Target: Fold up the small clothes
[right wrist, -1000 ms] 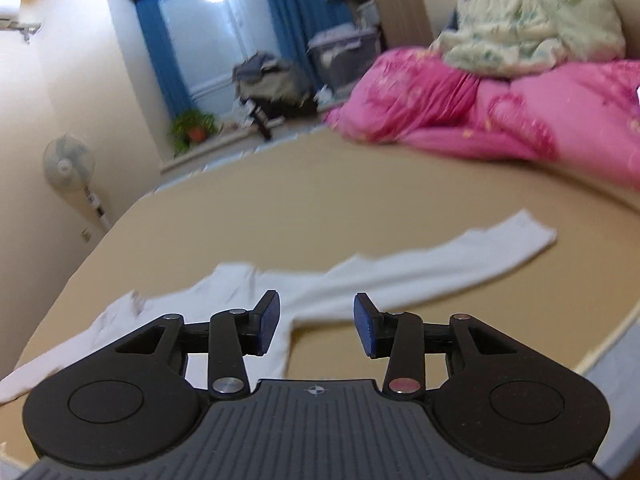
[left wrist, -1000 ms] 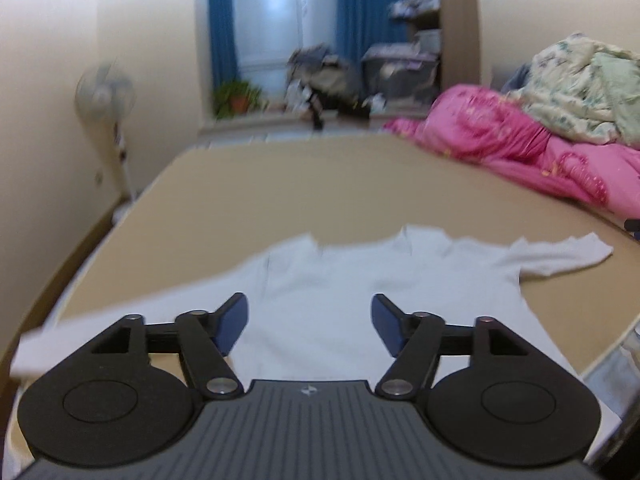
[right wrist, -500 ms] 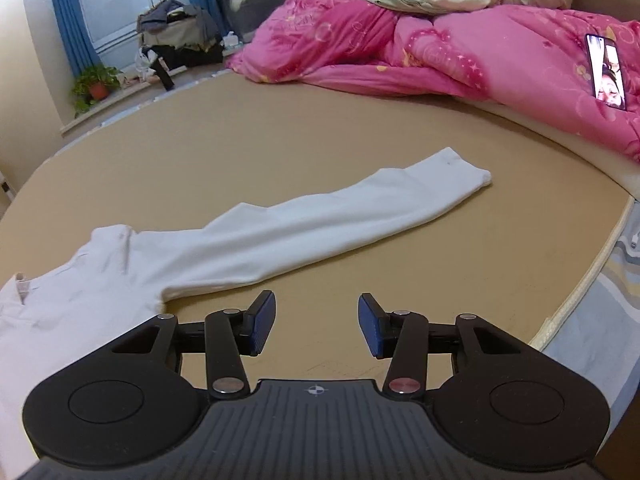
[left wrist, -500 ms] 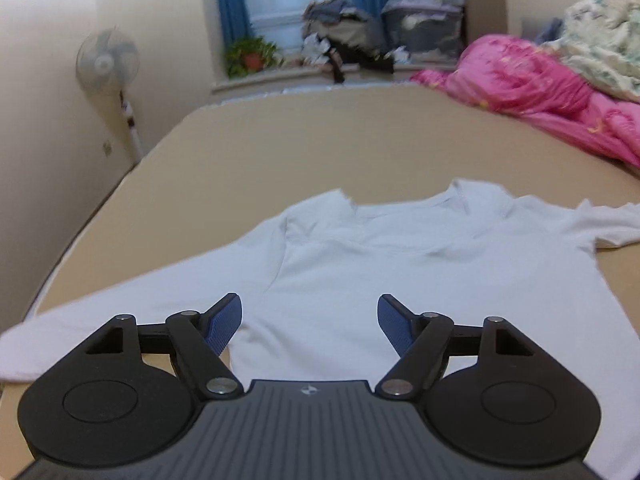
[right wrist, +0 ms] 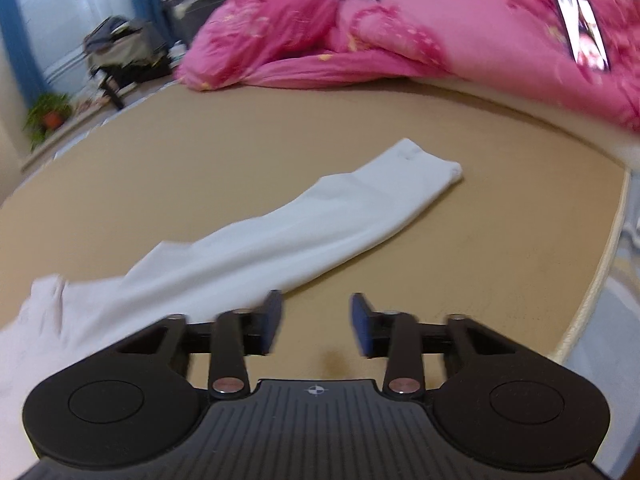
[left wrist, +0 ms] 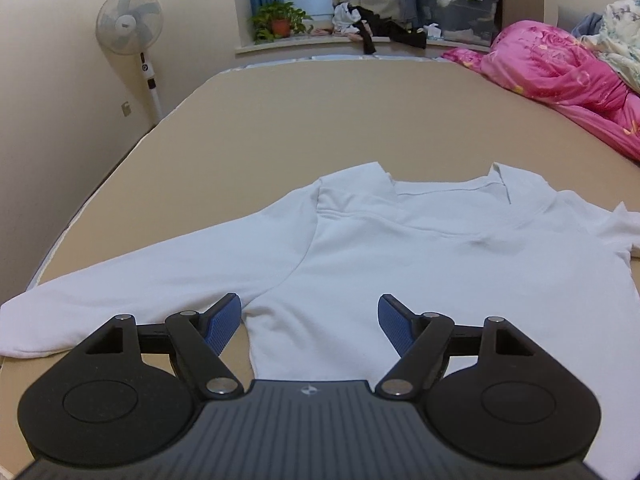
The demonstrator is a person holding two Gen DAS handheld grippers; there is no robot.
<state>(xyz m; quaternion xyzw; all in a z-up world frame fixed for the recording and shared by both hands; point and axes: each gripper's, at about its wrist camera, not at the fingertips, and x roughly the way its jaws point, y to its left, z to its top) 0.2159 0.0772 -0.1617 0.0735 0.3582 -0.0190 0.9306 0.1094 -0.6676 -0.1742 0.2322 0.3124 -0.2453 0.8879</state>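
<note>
A white long-sleeved shirt (left wrist: 420, 248) lies spread flat on the tan bed, collar away from me. Its left sleeve (left wrist: 120, 284) stretches toward the bed's left edge. My left gripper (left wrist: 310, 320) is open and empty, low over the shirt's lower left side near the armpit. In the right wrist view the shirt's right sleeve (right wrist: 304, 232) runs out to the right, cuff at the far end. My right gripper (right wrist: 316, 328) is open and empty, over bare bed beside the lower edge of that sleeve.
A pink quilt (right wrist: 400, 28) with a phone (right wrist: 584, 32) on it is piled along the far right; it also shows in the left wrist view (left wrist: 568, 80). A standing fan (left wrist: 132, 32), a potted plant (left wrist: 280, 20) and piled clothes (left wrist: 376, 4) lie beyond the bed. The bed's right edge (right wrist: 600, 264) is close.
Both grippers have come lower and closer over the shirt. The right gripper has swung right, along the right sleeve. Both stay open.
</note>
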